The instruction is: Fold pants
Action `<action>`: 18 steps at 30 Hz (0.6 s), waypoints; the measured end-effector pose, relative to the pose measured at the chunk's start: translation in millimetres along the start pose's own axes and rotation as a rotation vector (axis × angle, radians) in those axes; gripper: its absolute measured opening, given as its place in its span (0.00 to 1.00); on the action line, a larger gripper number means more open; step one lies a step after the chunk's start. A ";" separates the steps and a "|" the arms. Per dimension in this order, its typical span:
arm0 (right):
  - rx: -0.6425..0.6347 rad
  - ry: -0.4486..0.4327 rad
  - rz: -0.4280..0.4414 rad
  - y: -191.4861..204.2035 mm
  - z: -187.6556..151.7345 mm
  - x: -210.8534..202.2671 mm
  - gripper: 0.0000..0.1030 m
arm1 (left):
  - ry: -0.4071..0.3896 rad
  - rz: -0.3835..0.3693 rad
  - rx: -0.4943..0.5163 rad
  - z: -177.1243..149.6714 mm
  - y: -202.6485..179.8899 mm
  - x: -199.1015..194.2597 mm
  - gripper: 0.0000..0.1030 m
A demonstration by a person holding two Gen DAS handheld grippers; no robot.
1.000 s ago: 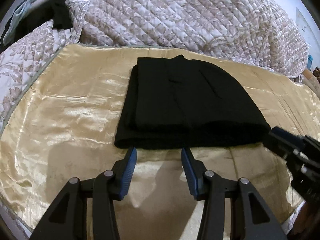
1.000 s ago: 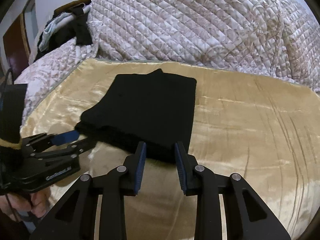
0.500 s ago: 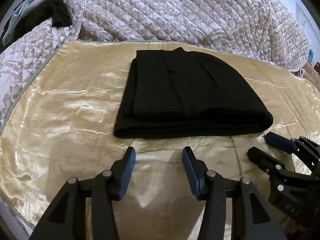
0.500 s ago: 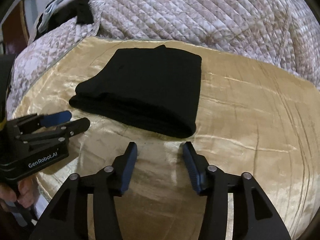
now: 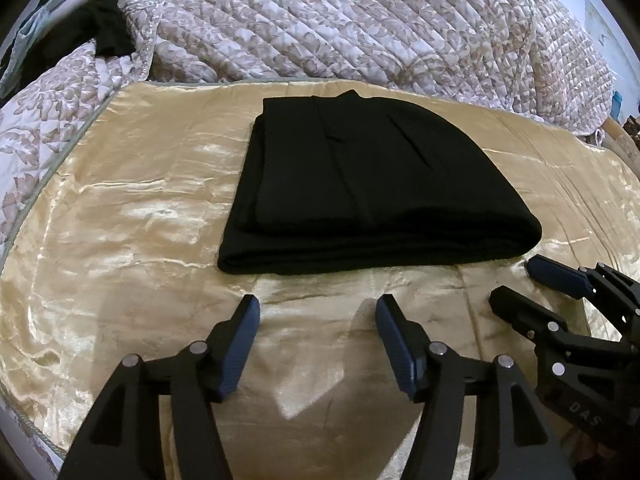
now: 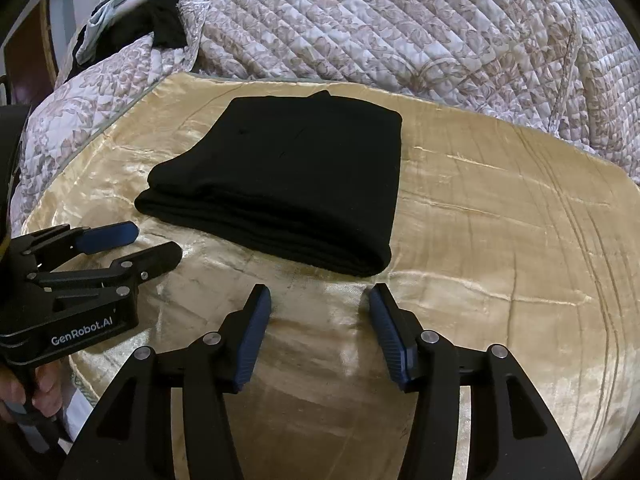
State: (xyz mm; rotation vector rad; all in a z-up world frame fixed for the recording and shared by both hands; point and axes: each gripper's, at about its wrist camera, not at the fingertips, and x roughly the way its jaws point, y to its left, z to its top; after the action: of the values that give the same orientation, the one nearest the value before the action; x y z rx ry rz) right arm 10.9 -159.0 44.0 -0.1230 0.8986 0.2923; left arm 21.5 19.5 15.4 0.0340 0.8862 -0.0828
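The black pants lie folded in a thick rectangle on the gold satin cloth; they also show in the right wrist view. My left gripper is open and empty, just short of the pants' near fold. My right gripper is open and empty, near the pants' near right corner. The right gripper shows at the right of the left wrist view, and the left gripper shows at the left of the right wrist view. Neither touches the pants.
A quilted floral bedspread is bunched behind the gold cloth. Dark and pale clothes lie at the far left. A hand holds the left gripper's handle.
Both grippers have drawn back from the pants' near edge. The right gripper's jaws have opened wider. The pants have stayed folded in place.
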 end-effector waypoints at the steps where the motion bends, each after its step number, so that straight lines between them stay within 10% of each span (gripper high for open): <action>1: 0.000 0.000 0.000 -0.1 0.0 0.0 0.51 | 0.000 0.001 0.002 0.0 -0.4 -0.1 0.63; 18: 0.001 0.000 0.001 0.2 -0.1 0.1 0.52 | 0.004 0.000 -0.001 -0.1 -0.9 0.7 0.65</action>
State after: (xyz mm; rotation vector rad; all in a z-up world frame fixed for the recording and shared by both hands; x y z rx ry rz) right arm 10.8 -158.8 43.8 -0.1221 0.8989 0.2926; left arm 21.9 18.6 14.8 0.0335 0.8906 -0.0819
